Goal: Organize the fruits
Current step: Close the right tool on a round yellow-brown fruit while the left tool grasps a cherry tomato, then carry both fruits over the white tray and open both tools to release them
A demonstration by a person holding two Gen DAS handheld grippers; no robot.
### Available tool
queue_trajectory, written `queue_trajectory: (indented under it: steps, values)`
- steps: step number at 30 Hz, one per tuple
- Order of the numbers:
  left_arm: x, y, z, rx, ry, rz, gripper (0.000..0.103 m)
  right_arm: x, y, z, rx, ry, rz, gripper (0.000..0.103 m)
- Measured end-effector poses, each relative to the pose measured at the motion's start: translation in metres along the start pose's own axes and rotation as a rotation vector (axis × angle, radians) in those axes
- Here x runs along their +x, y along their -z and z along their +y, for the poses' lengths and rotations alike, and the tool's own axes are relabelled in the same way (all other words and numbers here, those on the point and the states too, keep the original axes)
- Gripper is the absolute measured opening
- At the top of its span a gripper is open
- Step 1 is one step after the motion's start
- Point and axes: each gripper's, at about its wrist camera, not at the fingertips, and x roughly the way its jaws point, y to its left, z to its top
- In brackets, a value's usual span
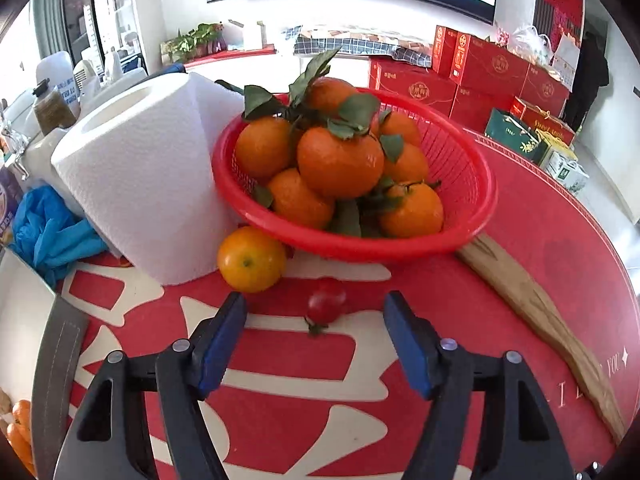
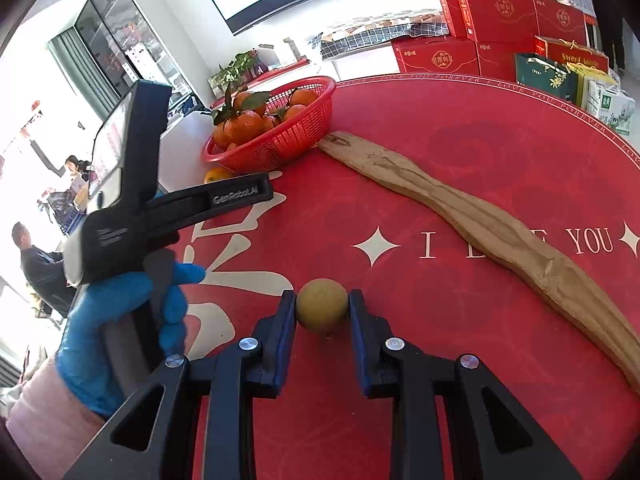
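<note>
Left claw (image 1: 316, 312) stands about half open, empty, pointing down at the worktop (image 1: 540, 248). Small red fruit (image 1: 326, 305) lies dead ahead between the fingertips, just beyond them, untouched; its stem points near. Red basket (image 1: 472, 184) of oranges sits just beyond, loose orange (image 1: 251, 259) to the far left against its rim. Right claw (image 2: 322, 312) is clamped on a round yellow-brown fruit (image 2: 322, 309), nearer centre. Judgement: left claw is nearer; a short push forward should bracket the red fruit.

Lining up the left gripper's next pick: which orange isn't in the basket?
The lone orange on the tablecloth, beside the paper towel roll under the red basket rim. The others are piled inside.
</note>
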Motion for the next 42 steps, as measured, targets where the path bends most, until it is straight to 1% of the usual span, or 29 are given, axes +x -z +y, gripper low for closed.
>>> queue_trajectory:
  steps: [1, 2, 3, 4, 6, 8, 10, 14, 17, 20, 23, 27, 28, 34, 38, 42]
  values:
    - [-0.002, 0.0, 0.002, -0.001, -0.012, -0.006, 0.063, 0.0, 0.0, 0.0, 0.0, -0.001, 0.0, 0.027]
    - [-0.004, 0.001, 0.003, -0.005, -0.014, -0.01, 0.053, 0.0, 0.0, 0.0, 0.0, -0.001, 0.0, 0.027]
    - [-0.005, 0.001, 0.004, -0.002, -0.011, -0.014, 0.024, 0.0, 0.0, 0.0, -0.002, -0.002, 0.001, 0.027]
    - [-0.007, 0.002, 0.003, 0.021, 0.01, -0.015, 0.022, 0.0, 0.0, 0.0, -0.003, -0.003, 0.001, 0.027]
    - [-0.011, 0.006, 0.005, 0.034, 0.014, 0.002, 0.022, 0.001, 0.001, 0.0, -0.005, -0.003, 0.002, 0.027]
    - [-0.019, 0.014, 0.009, 0.035, 0.038, 0.017, 0.022, 0.001, 0.001, 0.0, -0.004, -0.004, 0.002, 0.027]
    - [-0.032, 0.028, 0.019, 0.033, 0.072, 0.029, 0.022, 0.001, 0.001, 0.001, -0.006, -0.001, 0.003, 0.027]
    - [-0.06, 0.059, 0.041, 0.029, 0.102, 0.031, 0.022, 0.002, 0.003, 0.008, -0.034, 0.013, 0.012, 0.027]
    - [-0.077, 0.072, 0.055, 0.017, 0.113, 0.021, 0.022, 0.003, 0.006, 0.017, -0.057, 0.007, 0.021, 0.027]
    - [-0.099, 0.082, 0.069, 0.033, 0.062, -0.016, 0.022, 0.001, 0.01, 0.029, -0.08, -0.015, 0.026, 0.027]
    - [-0.123, 0.086, 0.088, 0.015, 0.043, -0.059, 0.022, 0.001, 0.012, 0.042, -0.099, -0.024, 0.033, 0.027]
    - [-0.142, 0.092, 0.112, -0.004, -0.034, -0.09, 0.022, -0.001, 0.014, 0.062, -0.129, -0.031, 0.044, 0.027]
    - [-0.146, 0.095, 0.12, -0.012, -0.043, -0.093, 0.022, -0.001, 0.014, 0.068, -0.136, -0.033, 0.048, 0.027]
    - [-0.152, 0.11, 0.168, -0.085, -0.107, -0.081, 0.022, 0.008, 0.017, 0.106, -0.187, -0.054, 0.086, 0.027]
    - [-0.155, 0.118, 0.205, -0.161, -0.145, -0.082, 0.023, 0.017, 0.017, 0.143, -0.247, -0.077, 0.106, 0.027]
    - [-0.156, 0.124, 0.233, -0.212, -0.189, -0.089, 0.023, 0.029, 0.016, 0.184, -0.31, -0.114, 0.131, 0.027]
